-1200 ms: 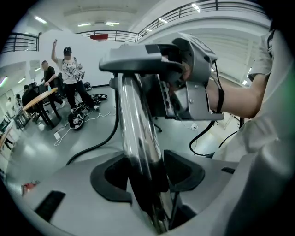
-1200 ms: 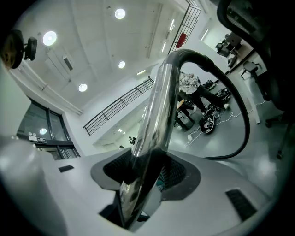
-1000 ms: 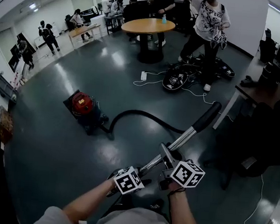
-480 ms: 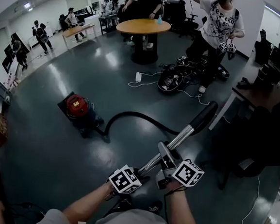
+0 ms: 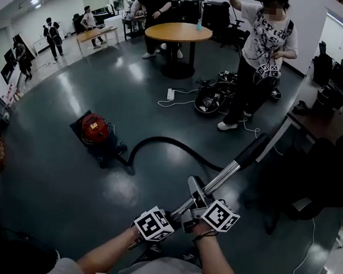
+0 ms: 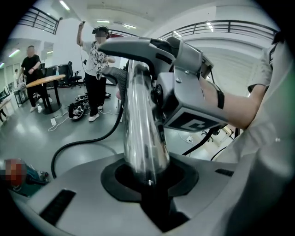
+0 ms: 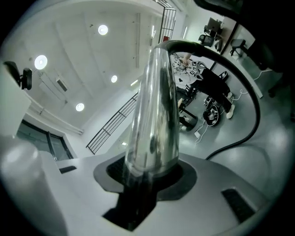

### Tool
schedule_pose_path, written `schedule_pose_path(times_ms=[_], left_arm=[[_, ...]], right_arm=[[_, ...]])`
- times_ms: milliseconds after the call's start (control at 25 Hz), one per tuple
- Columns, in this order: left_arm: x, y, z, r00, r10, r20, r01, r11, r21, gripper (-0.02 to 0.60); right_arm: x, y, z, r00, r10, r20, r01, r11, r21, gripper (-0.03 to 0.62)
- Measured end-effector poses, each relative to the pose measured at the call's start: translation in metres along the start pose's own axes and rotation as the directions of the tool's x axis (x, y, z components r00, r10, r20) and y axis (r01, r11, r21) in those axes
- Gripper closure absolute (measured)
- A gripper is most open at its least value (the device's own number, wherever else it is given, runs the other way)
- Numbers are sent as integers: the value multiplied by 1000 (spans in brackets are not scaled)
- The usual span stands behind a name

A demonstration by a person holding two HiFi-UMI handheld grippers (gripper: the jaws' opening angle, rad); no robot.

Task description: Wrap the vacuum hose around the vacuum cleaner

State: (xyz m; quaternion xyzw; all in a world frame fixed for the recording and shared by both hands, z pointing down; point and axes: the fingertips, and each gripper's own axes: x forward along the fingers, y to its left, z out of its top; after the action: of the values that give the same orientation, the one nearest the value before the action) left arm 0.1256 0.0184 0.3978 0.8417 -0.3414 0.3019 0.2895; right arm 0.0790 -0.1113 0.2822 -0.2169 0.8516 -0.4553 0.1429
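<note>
Clamping the shiny chrome wand tube at lower centre, the left gripper is closed on it. The right gripper is closing and seems to press the same tube. The black vacuum hose trails across the floor to the red canister vacuum cleaner at centre left.

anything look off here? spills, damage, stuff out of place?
No spill or damage visible. The black hose lies loose across the floor from the red vacuum cleaner to the metal wand, not wrapped. A white power strip lies out near the round table.
</note>
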Motion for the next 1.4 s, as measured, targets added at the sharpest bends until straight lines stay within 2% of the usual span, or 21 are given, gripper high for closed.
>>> schedule_pose_path(times_ms=[40, 80, 360, 440, 520, 640, 800, 880, 1000, 1160, 1400], left_arm=[[-1, 0, -1, 1000, -7, 7, 8, 1000, -11, 477], [-2, 0, -2, 1000, -14, 14, 14, 1000, -18, 477], [-1, -5, 0, 997, -49, 56, 49, 999, 2, 476], [1, -4, -2, 999, -32, 38, 30, 999, 43, 475], [0, -1, -13, 1000, -19, -12, 20, 997, 73, 464], [-10, 4, -32, 999, -25, -44, 27, 998, 51, 412], [-28, 16, -31, 1000, -7, -16, 7, 1000, 11, 410], [-37, 20, -29, 1000, 14, -1, -14, 1000, -12, 410], [-51, 32, -29, 996, 89, 22, -88, 995, -49, 410], [-66, 45, -36, 986, 166, 25, -165, 985, -58, 410], [-122, 50, -60, 965, 257, 52, -252, 964, -88, 411]], right_arm=[[2, 0, -4, 1000, -14, -5, 14, 1000, 4, 486], [3, 0, -6, 1000, -24, -10, 24, 1000, 3, 510], [4, 5, -8, 995, -78, -57, 73, 994, -81, 520], [3, 9, -6, 994, -82, -76, 73, 991, -114, 520], [2, 12, -2, 993, -84, -83, 71, 987, -145, 520], [5, 10, 6, 993, -84, -89, 66, 980, -190, 520], [19, 13, 18, 992, -75, -102, 50, 971, -232, 520], [29, 17, 17, 991, -61, -118, 33, 973, -228, 520], [48, 19, 13, 990, -40, -134, 12, 978, -206, 520], [61, 8, 24, 992, -52, -116, 29, 981, -190, 520], [81, 17, -1, 984, -48, -174, 0, 964, -265, 520]])
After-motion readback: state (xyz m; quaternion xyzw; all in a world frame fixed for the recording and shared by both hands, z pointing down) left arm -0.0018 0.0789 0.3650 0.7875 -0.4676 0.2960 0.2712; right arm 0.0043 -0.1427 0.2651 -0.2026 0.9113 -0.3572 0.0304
